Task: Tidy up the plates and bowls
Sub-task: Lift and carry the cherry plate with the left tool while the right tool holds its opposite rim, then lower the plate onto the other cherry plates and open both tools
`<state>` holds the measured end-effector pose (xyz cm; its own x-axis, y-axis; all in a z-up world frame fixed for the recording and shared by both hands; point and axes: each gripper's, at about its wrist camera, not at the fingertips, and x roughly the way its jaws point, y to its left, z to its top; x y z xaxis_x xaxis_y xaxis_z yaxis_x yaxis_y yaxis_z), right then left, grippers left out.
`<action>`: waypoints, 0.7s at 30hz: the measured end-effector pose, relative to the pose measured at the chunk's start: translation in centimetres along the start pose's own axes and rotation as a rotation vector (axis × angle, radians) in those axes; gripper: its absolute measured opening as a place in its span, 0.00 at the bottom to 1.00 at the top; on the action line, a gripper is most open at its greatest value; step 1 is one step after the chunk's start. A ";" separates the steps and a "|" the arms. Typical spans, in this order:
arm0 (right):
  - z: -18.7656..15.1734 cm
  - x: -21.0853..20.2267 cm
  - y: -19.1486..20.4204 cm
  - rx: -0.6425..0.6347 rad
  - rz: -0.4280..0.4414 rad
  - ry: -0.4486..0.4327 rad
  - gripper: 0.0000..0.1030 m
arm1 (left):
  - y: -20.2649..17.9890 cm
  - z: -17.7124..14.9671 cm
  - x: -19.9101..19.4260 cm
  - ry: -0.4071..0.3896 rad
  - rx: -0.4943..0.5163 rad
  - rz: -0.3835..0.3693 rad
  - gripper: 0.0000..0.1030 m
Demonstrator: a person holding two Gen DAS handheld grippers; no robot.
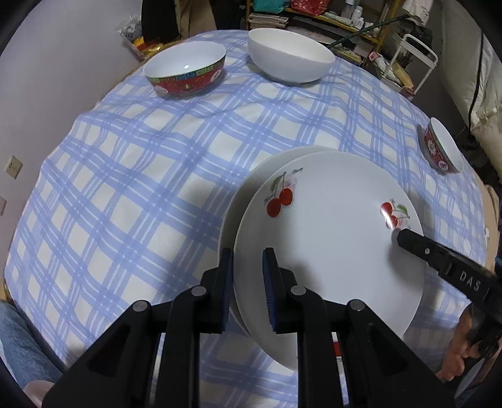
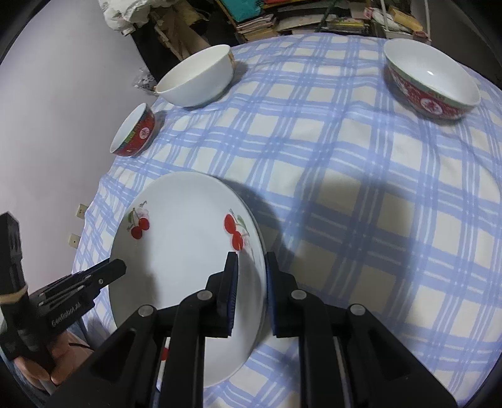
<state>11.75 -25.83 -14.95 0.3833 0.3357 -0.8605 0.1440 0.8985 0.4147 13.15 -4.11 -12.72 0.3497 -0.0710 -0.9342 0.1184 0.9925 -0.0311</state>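
A white plate with cherry prints (image 1: 329, 238) (image 2: 185, 251) lies a little offset on top of a plain white plate (image 1: 234, 216), on the blue checked tablecloth (image 1: 141, 188). My left gripper (image 1: 248, 263) is shut on the cherry plate's near left rim. My right gripper (image 2: 251, 263) is shut on the opposite rim. Each gripper shows in the other's view, the right gripper (image 1: 408, 238) and the left gripper (image 2: 116, 266). A large red patterned bowl (image 1: 185, 72) (image 2: 433, 84), a white bowl (image 1: 291, 56) (image 2: 197, 78) and a small red bowl (image 1: 442, 147) (image 2: 135, 131) stand apart near the table's edges.
Cluttered shelves (image 1: 329, 18) and a white rack (image 1: 417, 56) stand beyond the far edge of the table. A pale wall (image 2: 47, 110) runs along one side. A person's knee in jeans (image 1: 18, 345) is at the near edge, and a hand (image 1: 455, 354) holds the right gripper.
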 end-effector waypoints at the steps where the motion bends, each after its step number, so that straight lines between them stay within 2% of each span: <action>1: 0.0 0.1 -0.1 0.007 -0.011 0.010 0.18 | -0.1 -0.1 0.0 -0.003 0.009 0.006 0.18; 4: -0.3 0.2 -0.3 0.020 -0.010 0.022 0.18 | -0.4 -0.7 -0.4 -0.025 0.026 0.025 0.18; 8: -0.6 0.2 -0.3 0.024 -0.014 0.024 0.18 | -0.7 -1.7 -1.6 -0.107 0.062 0.117 0.18; 21: -0.9 -1.0 -1.3 0.093 0.009 -0.008 0.18 | 1.0 -2.0 -1.8 -0.090 -0.023 0.055 0.19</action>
<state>10.39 -27.08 -14.89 0.3917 0.3412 -0.8545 0.2241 0.8654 0.4483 10.74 -2.84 -11.74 0.4369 -0.0236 -0.8992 0.0756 0.9971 0.0105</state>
